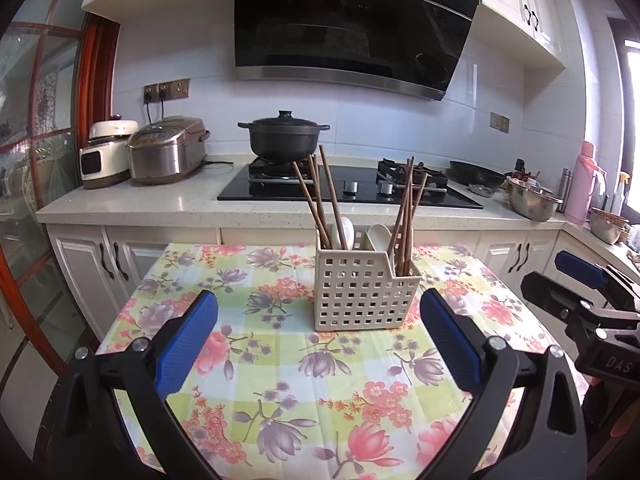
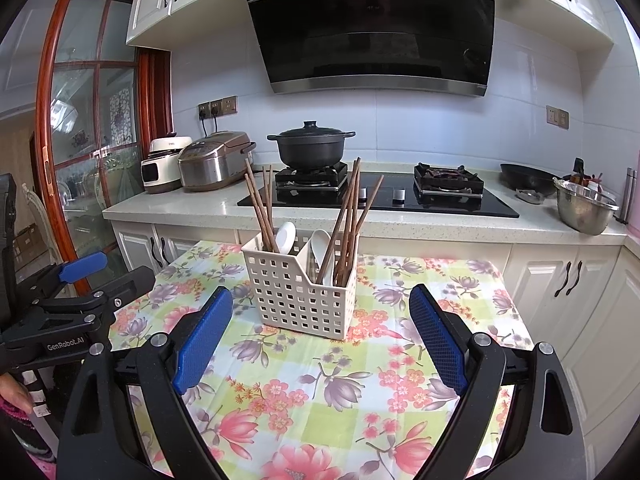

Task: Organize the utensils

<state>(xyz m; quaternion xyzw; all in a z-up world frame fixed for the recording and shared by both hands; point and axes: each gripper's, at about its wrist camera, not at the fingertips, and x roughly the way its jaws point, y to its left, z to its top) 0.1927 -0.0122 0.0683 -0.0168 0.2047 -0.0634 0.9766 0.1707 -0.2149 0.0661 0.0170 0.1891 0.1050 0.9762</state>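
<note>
A cream perforated utensil holder (image 1: 362, 292) stands on the flowered tablecloth (image 1: 280, 380); it also shows in the right wrist view (image 2: 300, 292). Brown chopsticks (image 1: 320, 200) lean in its left part beside a white spoon (image 1: 344, 232). More chopsticks (image 1: 406, 220) and another white spoon (image 1: 378, 236) stand in its right part. My left gripper (image 1: 318, 340) is open and empty, a little before the holder. My right gripper (image 2: 320, 336) is open and empty, also before the holder. The right gripper shows at the left wrist view's right edge (image 1: 580, 292).
A kitchen counter (image 1: 140, 200) runs behind the table with a rice cooker (image 1: 168, 150), a white cooker (image 1: 106, 152), a black pot (image 1: 282, 136) on the gas hob (image 1: 348, 188), a steel bowl (image 1: 532, 200) and a pink flask (image 1: 584, 184). A glass door (image 2: 88, 140) stands at the left.
</note>
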